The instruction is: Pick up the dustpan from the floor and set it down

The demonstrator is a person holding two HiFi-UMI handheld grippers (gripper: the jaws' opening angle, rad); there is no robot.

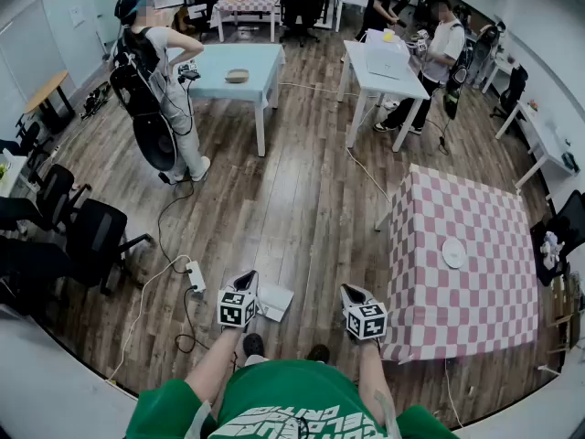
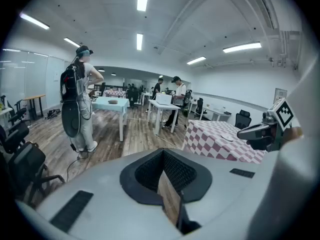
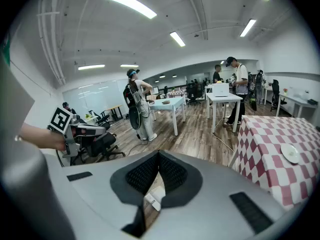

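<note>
Wide open wood floor (image 1: 283, 199) straight ahead, loads of room. Checkered table (image 1: 484, 300) crowds the right side, power strip (image 1: 196, 276) and office chairs (image 1: 96, 231) clutter the left.

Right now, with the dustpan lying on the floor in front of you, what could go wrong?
1. The left hand-held gripper and the right hand-held gripper both look shut and empty. Going down to the dustpan like that would probably shove it rather than grasp it.
2. The power strip and its cable lie near the person's feet and could trip them or snag.
3. The checkered table stands close on the right, so a swing might bump it.
</note>
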